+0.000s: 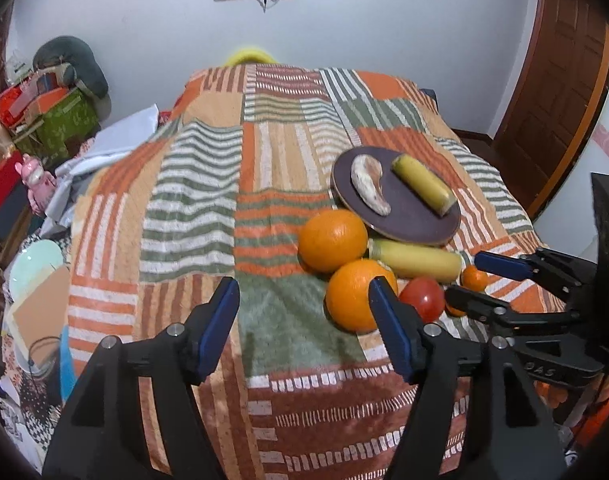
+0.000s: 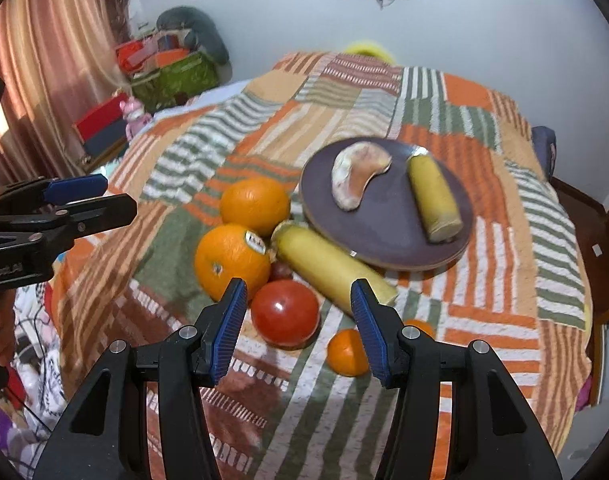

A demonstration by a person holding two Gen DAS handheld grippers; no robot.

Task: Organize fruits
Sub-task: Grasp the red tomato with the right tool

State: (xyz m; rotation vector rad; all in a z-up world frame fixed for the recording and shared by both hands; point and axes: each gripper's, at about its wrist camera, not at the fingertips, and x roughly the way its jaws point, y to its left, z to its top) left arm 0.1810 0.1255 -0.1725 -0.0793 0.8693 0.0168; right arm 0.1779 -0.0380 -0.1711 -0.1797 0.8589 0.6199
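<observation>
My left claw hangs with its blue-padded jaws standing apart and nothing between them, only the striped patchwork cloth in orange, green and cream beneath; just beyond my right-hand finger lies the nearer round orange with a sticker, and a second round orange sits touching it, further out; my right claw is likewise parted and grips nothing, its fingers reaching either side of the shiny red tomato, which rests on the cloth ahead of the tips; a small orange mandarin lies close by the inner face of my right finger; past the tomato a long yellow peeled banana piece lies slantwise, its far end against the stickered orange; further ahead the round dark purple plate holds a pale curved fruit segment and a short yellow banana piece, apart from each other
</observation>
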